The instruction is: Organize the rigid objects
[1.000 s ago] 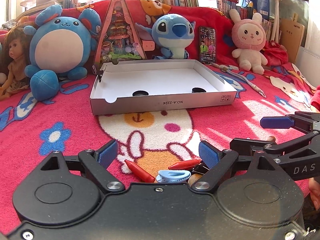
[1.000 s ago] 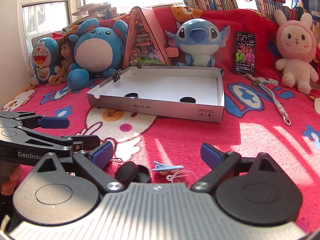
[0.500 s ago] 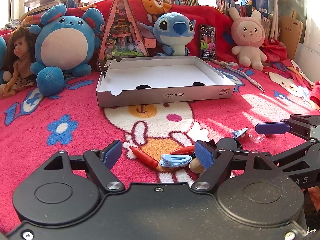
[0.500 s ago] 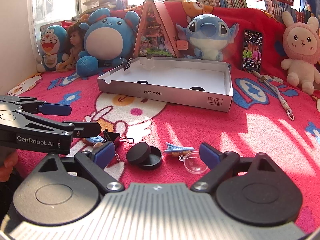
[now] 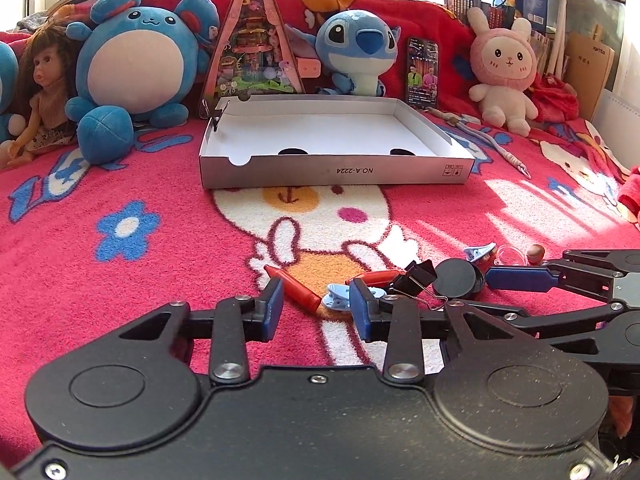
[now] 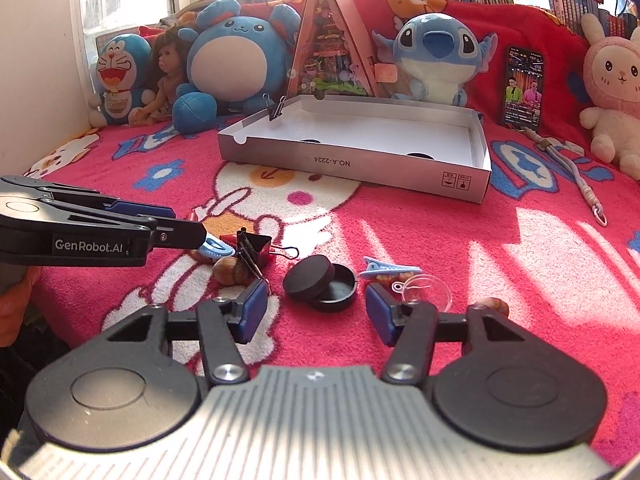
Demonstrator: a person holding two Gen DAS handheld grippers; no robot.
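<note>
Small items lie in a cluster on the red blanket. My left gripper [image 5: 316, 304] is closing, with a red crayon [image 5: 296, 289] and a light blue clip [image 5: 335, 299] between its pads; a gap still shows. My right gripper [image 6: 316, 314] is also closing around a black round tin [image 6: 320, 284] with its lid ajar, and the pads stand apart from it. A black binder clip [image 6: 252, 246], a brown nut [image 6: 232, 272], a blue hair clip [image 6: 390, 270] and a clear plastic dome [image 6: 424, 290] lie close by. The white shallow box [image 5: 332, 170] sits farther back.
Plush toys, a doll [image 5: 44, 92], a triangular toy house [image 5: 254, 40] and a phone [image 5: 422, 74] line the back behind the box. A cord [image 5: 492, 144] lies right of the box. A binder clip [image 6: 276, 108] grips the box's far left corner. Another nut [image 6: 492, 306] lies by my right finger.
Both grippers' jaws have narrowed a lot. The left now brackets the crayon and blue clip, the right brackets the black tin. The right gripper has edged forward and down a little.
</note>
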